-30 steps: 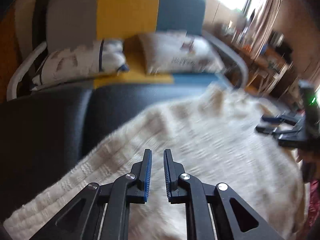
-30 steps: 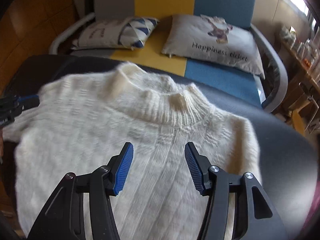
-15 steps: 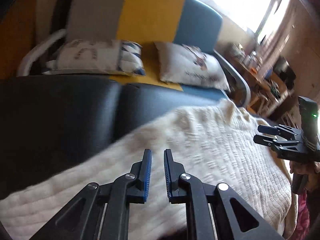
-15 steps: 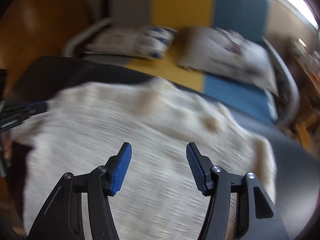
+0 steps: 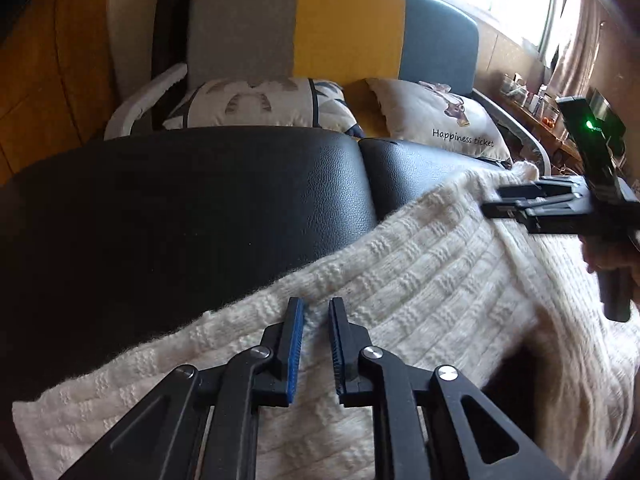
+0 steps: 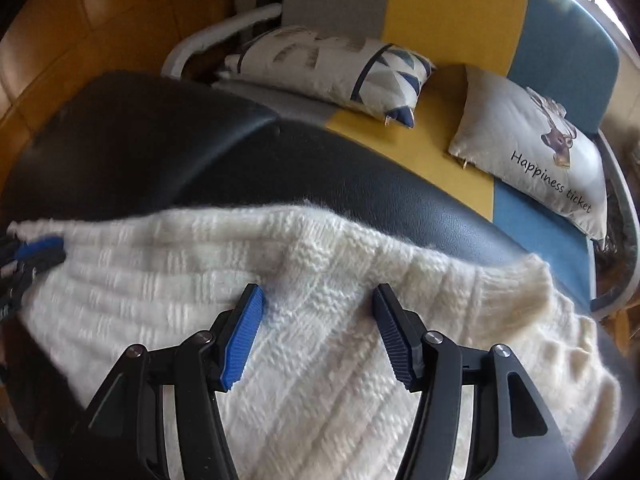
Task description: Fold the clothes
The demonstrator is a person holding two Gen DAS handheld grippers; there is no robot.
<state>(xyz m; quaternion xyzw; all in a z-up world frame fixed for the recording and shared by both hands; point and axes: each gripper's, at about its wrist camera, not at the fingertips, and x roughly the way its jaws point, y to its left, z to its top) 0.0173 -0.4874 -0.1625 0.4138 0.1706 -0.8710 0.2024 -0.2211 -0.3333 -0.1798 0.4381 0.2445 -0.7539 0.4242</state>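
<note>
Sweater (image 6: 320, 280) between both tongs, on black cushion (image 5: 180, 220)

Surface: a black padded leather-like top (image 5: 180, 216) (image 6: 132, 140), divided by a seam into two cushions.
Lying on it: a cream knitted sweater (image 5: 400, 280) (image 6: 328, 280), spread over the near part, its ribbed collar (image 6: 516, 284) towards the right.
Bare part: the far and left area of the top is seen uncovered.
Beyond it: a sofa (image 6: 452, 28) is seen just behind the far edge.
</note>
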